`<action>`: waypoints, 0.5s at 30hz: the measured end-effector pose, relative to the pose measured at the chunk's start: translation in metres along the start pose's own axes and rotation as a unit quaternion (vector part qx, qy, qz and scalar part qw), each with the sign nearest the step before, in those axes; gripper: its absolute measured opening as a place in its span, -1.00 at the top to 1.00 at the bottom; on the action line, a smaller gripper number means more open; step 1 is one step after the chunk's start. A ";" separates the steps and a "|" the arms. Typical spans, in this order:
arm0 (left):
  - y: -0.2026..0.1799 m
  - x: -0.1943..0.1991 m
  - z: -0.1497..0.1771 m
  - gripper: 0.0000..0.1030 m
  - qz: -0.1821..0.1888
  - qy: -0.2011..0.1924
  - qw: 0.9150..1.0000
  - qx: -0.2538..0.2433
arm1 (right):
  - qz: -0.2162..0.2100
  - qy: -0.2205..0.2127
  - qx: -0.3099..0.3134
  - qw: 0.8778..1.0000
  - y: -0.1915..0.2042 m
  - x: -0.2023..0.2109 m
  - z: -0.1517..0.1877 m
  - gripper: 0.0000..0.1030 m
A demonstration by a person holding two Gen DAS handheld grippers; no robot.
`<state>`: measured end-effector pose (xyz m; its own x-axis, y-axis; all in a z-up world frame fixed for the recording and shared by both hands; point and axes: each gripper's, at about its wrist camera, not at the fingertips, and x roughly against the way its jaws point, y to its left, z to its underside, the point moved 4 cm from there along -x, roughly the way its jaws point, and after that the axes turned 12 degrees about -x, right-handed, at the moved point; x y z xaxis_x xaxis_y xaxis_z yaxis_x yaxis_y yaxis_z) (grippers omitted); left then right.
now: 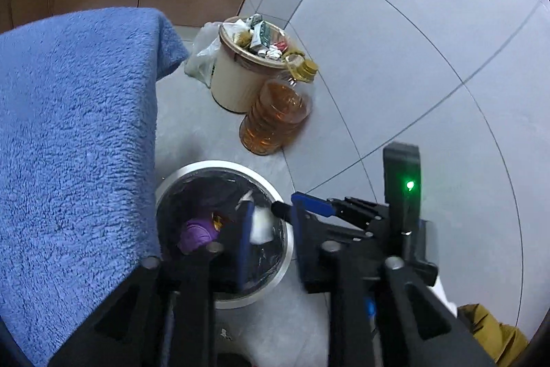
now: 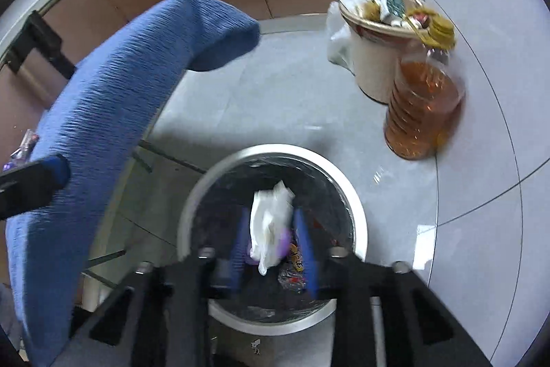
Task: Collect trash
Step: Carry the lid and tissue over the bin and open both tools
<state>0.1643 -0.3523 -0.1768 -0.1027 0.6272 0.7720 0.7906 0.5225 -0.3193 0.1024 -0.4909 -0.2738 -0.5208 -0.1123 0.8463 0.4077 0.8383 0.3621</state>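
Note:
A round bin with a silver rim (image 1: 275,191) (image 2: 354,198) and black liner stands on the floor below both grippers. It holds a purple item (image 1: 197,234) and wrappers (image 2: 295,267). My right gripper (image 2: 271,233) hangs over the bin with a crumpled white tissue (image 2: 270,226) between its blue fingers; the tissue looks loose in the gap. In the left wrist view the right gripper (image 1: 299,203) reaches in from the right, above the bin. My left gripper (image 1: 270,236) is open over the bin, and the white tissue (image 1: 261,224) shows between its fingers.
A blue towel (image 1: 75,133) (image 2: 113,98) drapes over a surface on the left. A cream bucket (image 1: 237,81) (image 2: 374,71) overfull with trash stands further off, with a bottle of amber liquid (image 1: 275,119) (image 2: 422,112) leaning beside it. Grey tiled floor lies around, brown cabinets behind.

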 end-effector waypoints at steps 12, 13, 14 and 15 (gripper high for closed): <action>-0.016 0.125 -0.004 0.43 -0.091 -0.146 0.984 -0.039 | -0.048 -0.112 -0.006 0.992 0.026 0.108 -0.012 0.08; -0.014 0.142 0.000 0.43 -0.099 -0.158 0.982 -0.037 | -0.055 -0.127 -0.001 0.990 0.034 0.123 -0.014 0.06; -0.012 0.153 0.001 0.43 -0.105 -0.163 0.980 -0.034 | -0.065 -0.142 0.004 0.988 0.044 0.139 -0.015 0.05; -0.009 0.166 0.005 0.43 -0.111 -0.168 0.979 -0.032 | -0.072 -0.152 0.009 0.986 0.052 0.150 -0.015 0.04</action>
<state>0.1369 -0.2502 -0.0479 -0.4606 0.6622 0.5911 0.7608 0.6375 -0.1213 0.0569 -0.4722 -0.1219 -0.7741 -0.0678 0.6295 0.3017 0.8346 0.4609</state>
